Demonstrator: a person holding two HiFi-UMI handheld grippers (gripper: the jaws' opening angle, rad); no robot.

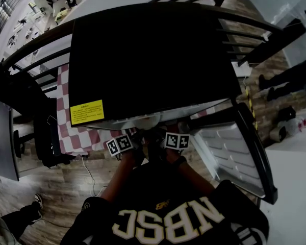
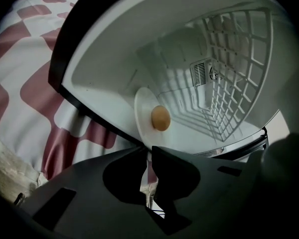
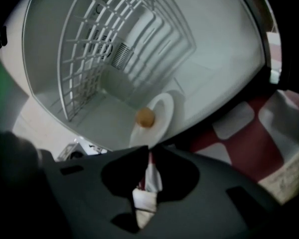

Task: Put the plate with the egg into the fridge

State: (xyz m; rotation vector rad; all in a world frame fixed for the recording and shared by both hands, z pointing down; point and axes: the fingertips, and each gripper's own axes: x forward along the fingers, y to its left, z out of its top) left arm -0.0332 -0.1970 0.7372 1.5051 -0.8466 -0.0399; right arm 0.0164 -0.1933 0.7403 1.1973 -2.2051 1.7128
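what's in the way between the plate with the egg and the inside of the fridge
Nothing visible. The fridge is open and the plate with the egg is at its mouth, gripped at the rim by the left gripper and right gripper. The wire shelf sits clear of it.

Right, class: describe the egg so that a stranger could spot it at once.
Look into the open fridge with its white walls and wire shelf. At its front edge is a white plate. The egg is the small brown oval on it, the only coloured thing inside.
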